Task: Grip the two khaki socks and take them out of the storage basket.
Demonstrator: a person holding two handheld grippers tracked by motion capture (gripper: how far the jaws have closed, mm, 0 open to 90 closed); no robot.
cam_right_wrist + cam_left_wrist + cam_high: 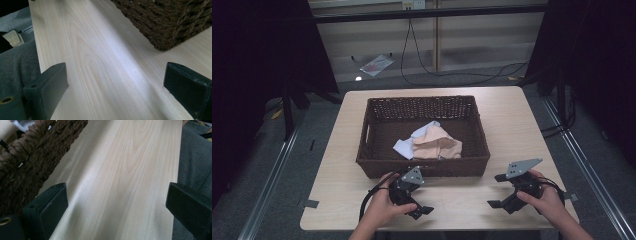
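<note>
Wicker, dark brown and woven, makes up the basket point(422, 131) that I use as my landmark; it sits in the middle of the pale wooden table point(512, 120). Inside the basket, toward its near wall, lies a crumpled peach cloth point(437, 145) with a white cloth point(404, 148) tucked partly under it on the left.

My left tongs point(421, 211) rest just in front of the basket's near wall, below its left half, with my left hand point(382, 207) wrapped around the body. In the left gripper view the jaws stand wide apart over bare wood, nothing between them, and the basket's woven side point(32, 160) runs along the left edge, close to the left jaw.

My right tongs point(497, 191) sit in front of the basket too, off its near right corner, held by my right hand point(544, 200). In the right gripper view those jaws are also spread wide and empty, with the basket's corner point(170, 25) ahead at upper right, apart from them.

Beyond the basket, on the grey floor point(377, 82), a black cable point(452, 75) loops past the table's far edge.
</note>
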